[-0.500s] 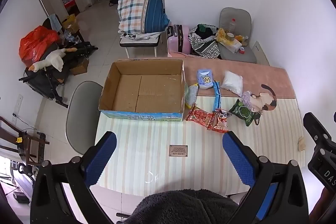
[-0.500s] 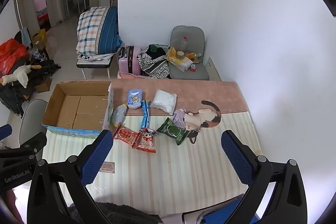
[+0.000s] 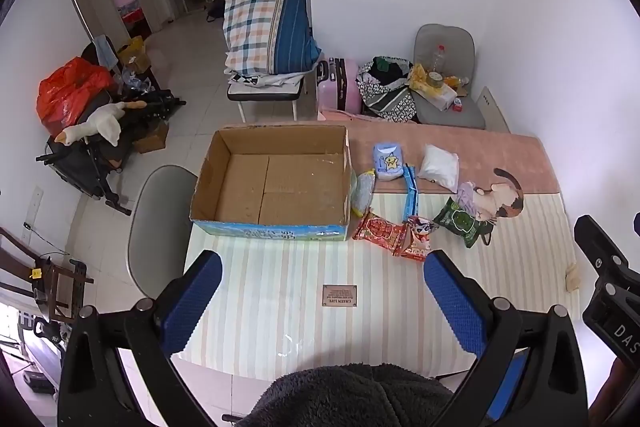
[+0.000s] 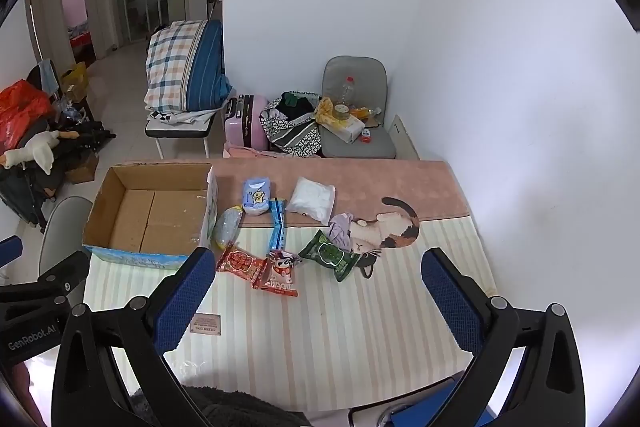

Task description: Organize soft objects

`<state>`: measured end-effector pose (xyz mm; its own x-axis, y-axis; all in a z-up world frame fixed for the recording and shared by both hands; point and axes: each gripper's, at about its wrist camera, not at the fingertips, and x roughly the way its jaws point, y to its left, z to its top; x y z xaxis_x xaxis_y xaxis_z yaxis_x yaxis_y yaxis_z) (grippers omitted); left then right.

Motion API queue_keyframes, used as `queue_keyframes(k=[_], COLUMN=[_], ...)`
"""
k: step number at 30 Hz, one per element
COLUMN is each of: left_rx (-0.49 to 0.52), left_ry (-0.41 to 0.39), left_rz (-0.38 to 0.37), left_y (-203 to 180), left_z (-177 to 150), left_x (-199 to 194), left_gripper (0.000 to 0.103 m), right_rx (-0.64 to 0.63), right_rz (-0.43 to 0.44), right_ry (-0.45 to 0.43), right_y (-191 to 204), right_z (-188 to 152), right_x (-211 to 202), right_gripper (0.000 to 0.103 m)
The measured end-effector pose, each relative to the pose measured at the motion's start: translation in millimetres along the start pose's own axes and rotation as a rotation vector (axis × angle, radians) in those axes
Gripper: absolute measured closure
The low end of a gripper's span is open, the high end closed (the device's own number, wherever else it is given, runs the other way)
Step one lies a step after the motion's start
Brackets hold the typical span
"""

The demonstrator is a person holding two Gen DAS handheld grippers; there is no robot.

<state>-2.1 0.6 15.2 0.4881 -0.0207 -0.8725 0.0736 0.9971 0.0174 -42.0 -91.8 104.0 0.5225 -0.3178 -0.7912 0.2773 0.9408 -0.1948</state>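
Observation:
An empty cardboard box (image 3: 272,183) (image 4: 152,215) stands on the striped table mat (image 3: 320,327), left of a cluster of soft packets: a blue tissue pack (image 3: 387,161) (image 4: 257,197), a white pouch (image 3: 439,167) (image 4: 313,203), a blue strip pack (image 3: 410,195), a green packet (image 3: 460,222) (image 4: 330,255), two red snack packets (image 3: 380,231) (image 4: 240,263) and a clear bag (image 3: 362,193). My left gripper (image 3: 322,303) is open and empty, above the near table edge. My right gripper (image 4: 318,297) is open and empty, also held high.
A grey chair (image 3: 160,227) stands left of the table. A dark fleece sleeve (image 3: 352,399) shows at the bottom. The white wall (image 4: 520,107) runs along the table's right side. A small label plate (image 3: 339,295) lies on the mat.

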Motion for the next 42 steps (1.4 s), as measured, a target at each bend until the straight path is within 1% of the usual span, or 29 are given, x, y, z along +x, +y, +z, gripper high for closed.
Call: queue_keyframes(k=[8,18,33,42], left_rx=[0.000,0.002,-0.004,-0.011], left_ry=[-0.010,-0.016,-0.030,-0.035], left_rz=[-0.009,-0.010,-0.004,-0.006], left_y=[2.6,0.1,-4.4,1.5], left_z=[-2.8,-0.7,1.5,-6.4], left_x=[-4.5,-6.6,-13.6,-15.4], left_gripper=[0.000,0.000,0.000,0.000], right_rx=[-0.012,-0.008,-0.001,0.000], right_rz=[-0.001,-0.009,0.000,0.007], right_ry=[-0.001,-0.007,-0.016,-0.026], right_y=[7.1,7.2,3.7,-0.2], right_z=[-1.6,-2.2,1.7,-2.5], right_x=[-6.7,-9.7,-14.5,-16.0], right_gripper=[0.000,0.000,0.000,0.000])
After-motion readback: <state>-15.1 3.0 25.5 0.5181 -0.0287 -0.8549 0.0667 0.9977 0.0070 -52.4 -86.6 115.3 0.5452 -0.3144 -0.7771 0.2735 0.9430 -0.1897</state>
